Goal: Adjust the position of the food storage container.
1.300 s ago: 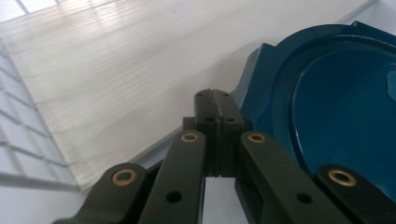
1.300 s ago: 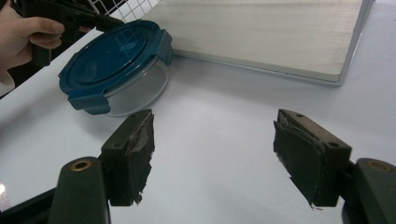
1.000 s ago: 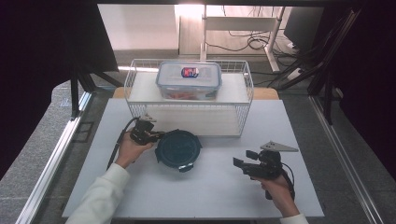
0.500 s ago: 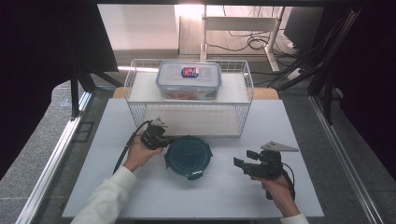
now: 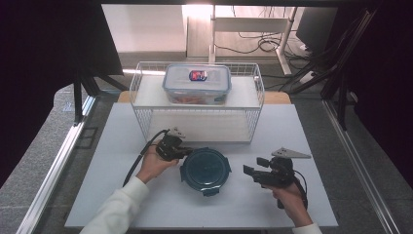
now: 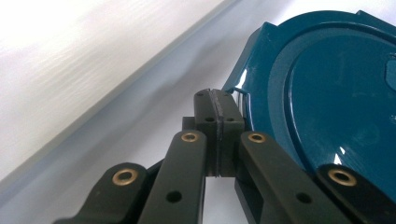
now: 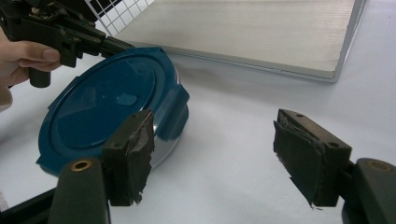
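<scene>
The left gripper (image 6: 218, 116) has its jaws pressed together with nothing between them, and the tips touch the rim of the bowl (image 5: 205, 169) at its 10 o'clock side. The right gripper (image 7: 219, 158) has its jaws spread apart, empty, and it stays just beside the bowl at 3 o'clock, not touching it.

The bowl is round, with a dark teal lid (image 7: 107, 100) that has small clip flaps on the edge. Under the lid a shiny metal wall is seen in the right gripper view. It stands on the white table (image 5: 122, 195), in the middle front part, at 6 o'clock from the wire basket (image 5: 146, 92). In the basket lies a clear box (image 5: 197, 84) with a blue rim.

Compared with one second ago, the bowl and the left gripper have moved toward 3 o'clock, nearer to the right gripper. The right gripper has kept its place.
</scene>
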